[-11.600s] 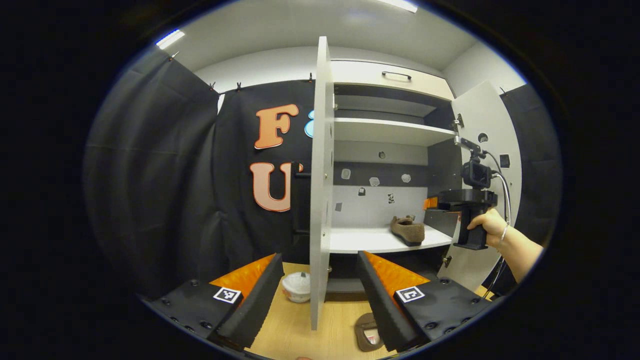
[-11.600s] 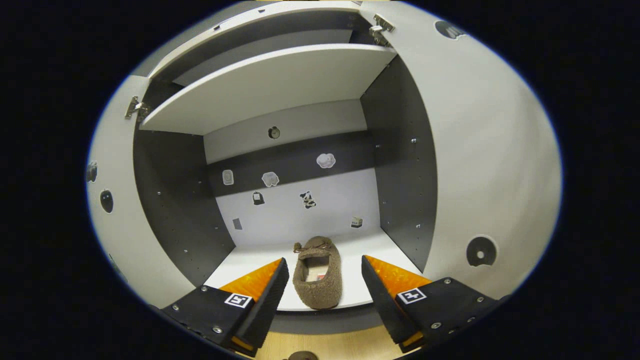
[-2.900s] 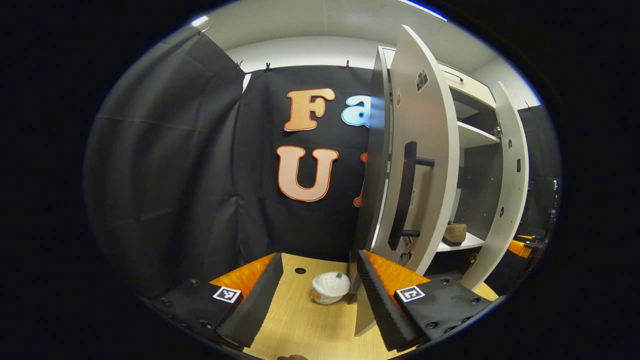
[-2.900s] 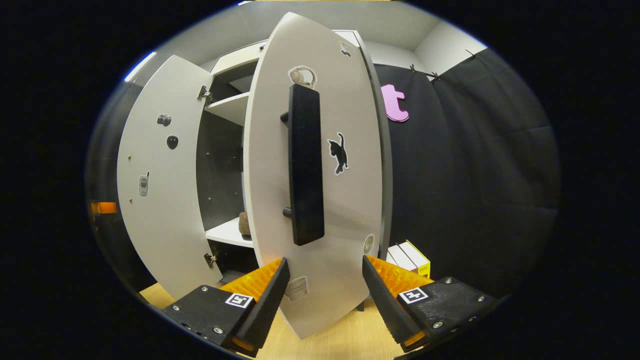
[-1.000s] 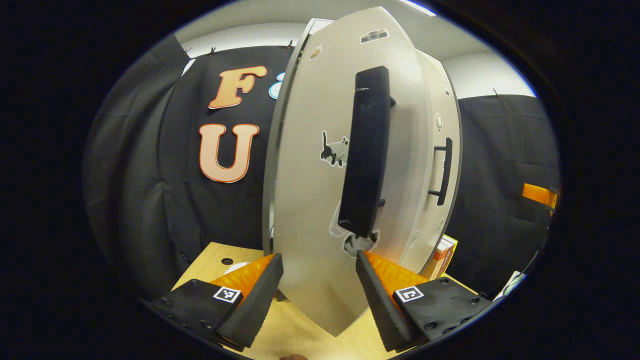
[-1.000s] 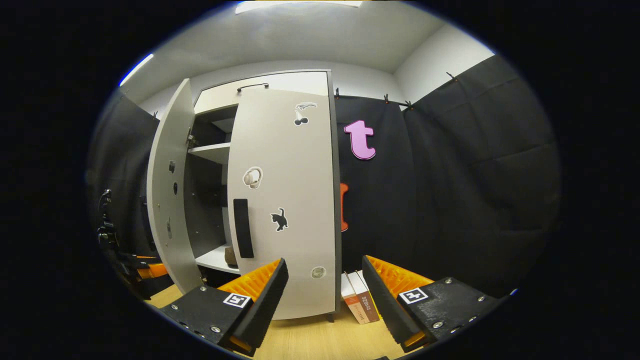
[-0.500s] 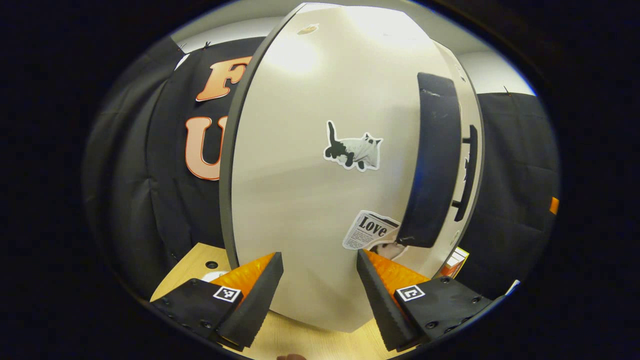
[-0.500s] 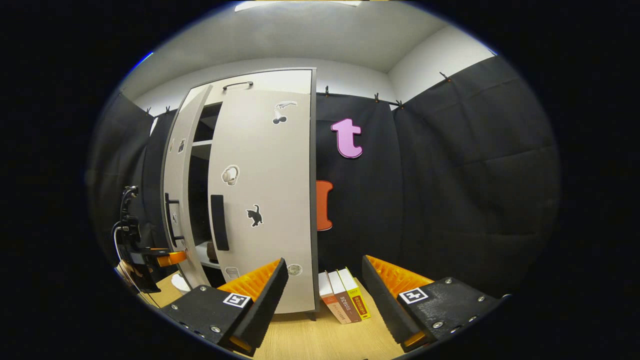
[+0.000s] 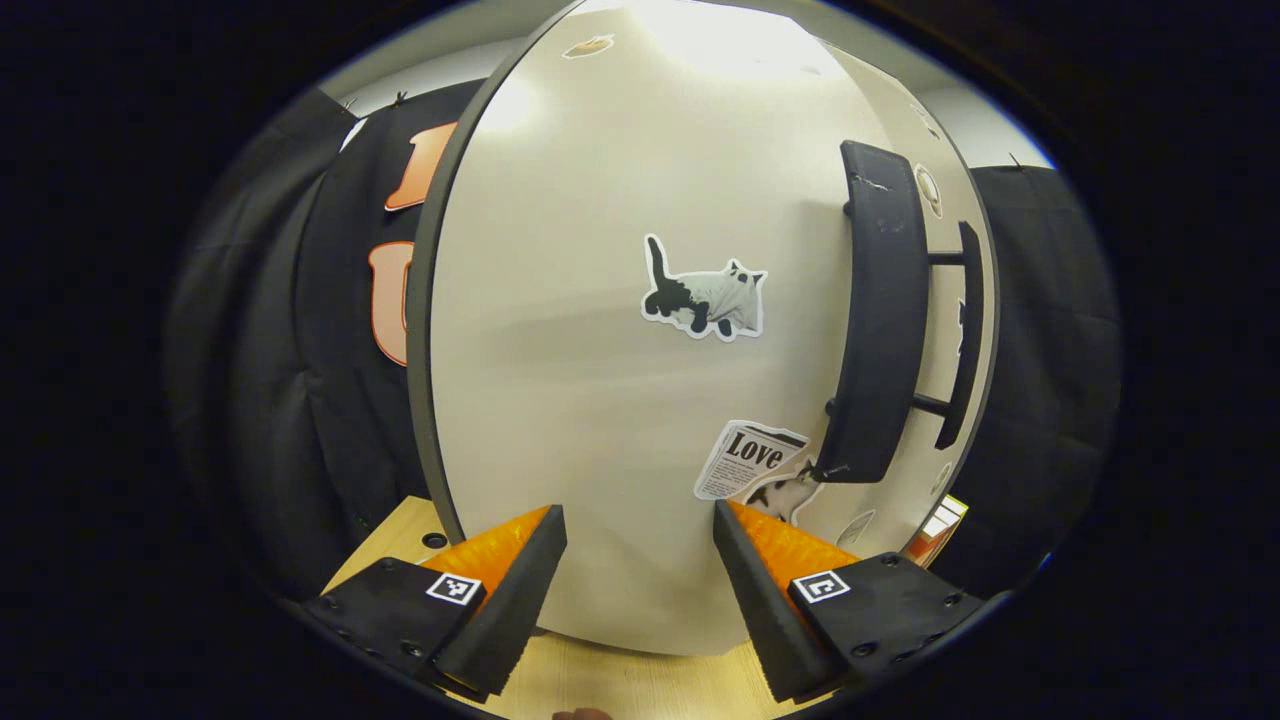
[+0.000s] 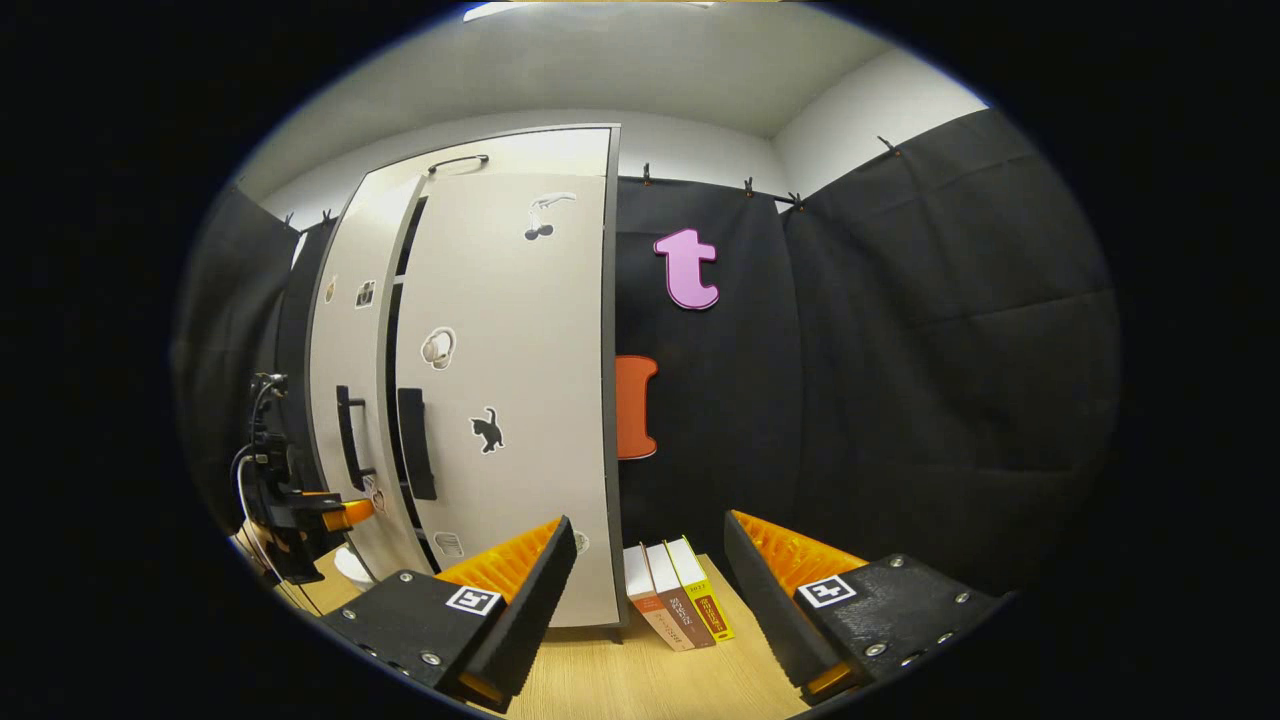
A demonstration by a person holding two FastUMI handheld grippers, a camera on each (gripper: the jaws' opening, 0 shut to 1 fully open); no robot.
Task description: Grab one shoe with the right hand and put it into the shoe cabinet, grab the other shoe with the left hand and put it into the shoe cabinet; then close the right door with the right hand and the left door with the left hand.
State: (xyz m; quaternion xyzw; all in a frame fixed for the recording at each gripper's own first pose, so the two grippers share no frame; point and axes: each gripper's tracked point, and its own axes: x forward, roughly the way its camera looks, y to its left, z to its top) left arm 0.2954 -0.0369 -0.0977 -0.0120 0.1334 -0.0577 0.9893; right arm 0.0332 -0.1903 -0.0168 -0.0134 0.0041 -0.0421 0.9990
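Fingers of left gripper [image 9: 635, 570] spread, empty, facing upright left door [image 9: 600, 380].

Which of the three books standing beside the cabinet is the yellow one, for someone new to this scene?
Start at the tall light-grey shoe cabinet in the right gripper view. On the wooden tabletop by its right foot, three thin books lean together. The yellow-spined book is the rightmost, farthest from the cabinet; the other two have reddish-brown spines.

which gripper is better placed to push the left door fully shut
Left. The left gripper sits open right against the left door; in the right gripper view a dark gap remains between the doors. The right gripper is back, pointing at the books.
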